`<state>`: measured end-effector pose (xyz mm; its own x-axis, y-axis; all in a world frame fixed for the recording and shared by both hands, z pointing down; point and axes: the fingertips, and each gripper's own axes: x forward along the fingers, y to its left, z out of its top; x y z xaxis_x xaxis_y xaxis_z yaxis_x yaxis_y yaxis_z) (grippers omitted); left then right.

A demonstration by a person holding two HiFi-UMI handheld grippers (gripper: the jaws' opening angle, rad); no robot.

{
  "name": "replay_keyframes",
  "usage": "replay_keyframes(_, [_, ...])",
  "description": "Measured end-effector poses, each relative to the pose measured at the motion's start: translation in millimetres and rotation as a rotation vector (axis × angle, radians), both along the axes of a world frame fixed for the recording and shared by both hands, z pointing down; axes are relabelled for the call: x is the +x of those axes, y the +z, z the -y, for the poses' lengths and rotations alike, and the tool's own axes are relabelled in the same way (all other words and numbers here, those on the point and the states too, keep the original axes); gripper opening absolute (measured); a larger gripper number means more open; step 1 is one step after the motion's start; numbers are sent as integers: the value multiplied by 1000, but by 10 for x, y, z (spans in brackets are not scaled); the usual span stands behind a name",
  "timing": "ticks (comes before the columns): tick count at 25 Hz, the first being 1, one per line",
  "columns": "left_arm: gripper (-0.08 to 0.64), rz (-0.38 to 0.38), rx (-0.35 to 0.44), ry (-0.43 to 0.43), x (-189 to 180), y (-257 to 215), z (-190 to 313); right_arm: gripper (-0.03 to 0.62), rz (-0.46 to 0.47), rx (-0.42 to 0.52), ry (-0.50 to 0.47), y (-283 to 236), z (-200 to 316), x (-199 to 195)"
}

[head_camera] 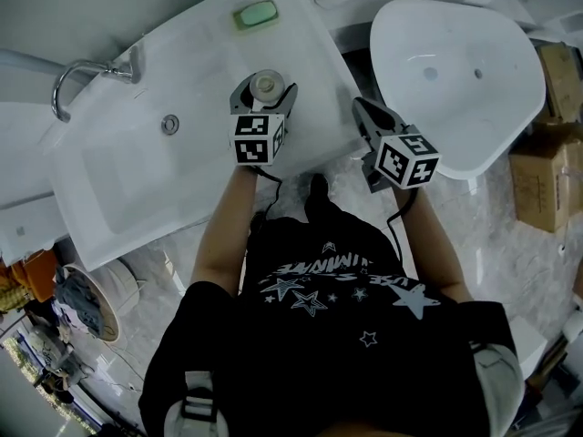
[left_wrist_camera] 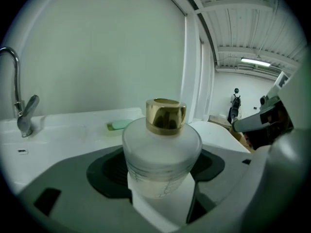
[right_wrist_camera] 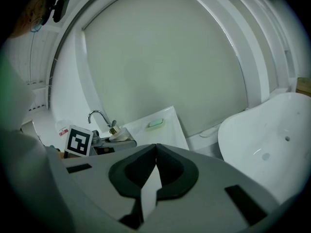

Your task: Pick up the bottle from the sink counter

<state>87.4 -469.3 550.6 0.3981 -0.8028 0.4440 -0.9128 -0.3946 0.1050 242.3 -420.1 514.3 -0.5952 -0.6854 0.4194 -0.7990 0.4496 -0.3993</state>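
We have the left gripper (head_camera: 263,98) over the right part of the counter (head_camera: 310,57), its two jaws set around the bottle (left_wrist_camera: 161,147) with a dark pad against each flank of the frosted body, so the grip is closed on it. The bottle is squat and round, frosted white, with a gold cap (left_wrist_camera: 165,115), and it stands upright between the jaws. From the head view it sits over the flat strip of counter just right of the basin (head_camera: 127,176); we cannot tell whether its base touches the counter or is off it. Our right gripper (right_wrist_camera: 155,152) is off to the right, out past the counter's edge and beside the white tub (head_camera: 455,62), with its jaws pressed together and nothing between them. It points toward the wall, and in its own view we see the left gripper and the gold cap small at the left. The tap (head_camera: 68,78) curves over the basin's left side, well apart from the bottle. A green soap (head_camera: 255,15) lies on the counter's back edge, beyond the bottle and apart from it. Brown boxes (head_camera: 545,176) sit on the floor to the right of the tub.
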Motion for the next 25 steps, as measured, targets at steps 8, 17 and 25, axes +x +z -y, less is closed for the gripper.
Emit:
replay_keyframes(8, [356,-88,18,105,-290,-450,-327,6,26,46,77,-280,-274,-373])
replay_keyframes(17, [356,-95,50,233,-609,-814,-954,6,35,79,156,-495,-839,-765])
replay_keyframes(25, [356,-120,36,296,-1024,-840,-1591,6,33,99,221,-610,-1405,-1158])
